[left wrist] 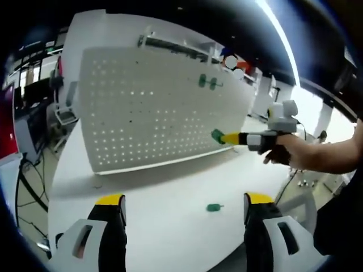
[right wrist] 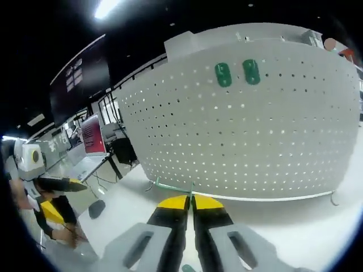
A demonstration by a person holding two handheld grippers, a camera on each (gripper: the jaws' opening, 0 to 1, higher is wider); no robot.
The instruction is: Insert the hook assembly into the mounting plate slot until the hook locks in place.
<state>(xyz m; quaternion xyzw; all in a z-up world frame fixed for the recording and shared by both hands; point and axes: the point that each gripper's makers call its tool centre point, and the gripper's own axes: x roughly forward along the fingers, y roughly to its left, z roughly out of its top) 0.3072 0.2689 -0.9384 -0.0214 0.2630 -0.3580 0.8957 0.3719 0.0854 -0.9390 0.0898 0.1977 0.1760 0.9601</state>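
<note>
My pegboard [left wrist: 164, 107] looks like matt white sheet, metal or plastic I can't tell, evenly punched with small holes. Two hooks [right wrist: 235, 73] at 12 o'clock on it are glossy green plastic. Table [left wrist: 170, 192] is smooth white, slight sheen. My left gripper [left wrist: 185, 207] has yellow-tipped jaws over black, with matt grey plastic shells lower down.

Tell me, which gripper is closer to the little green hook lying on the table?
Left. The green hook lies on the table just ahead of the left gripper, between its open jaws. The right gripper is farther off, up by the pegboard.
</note>
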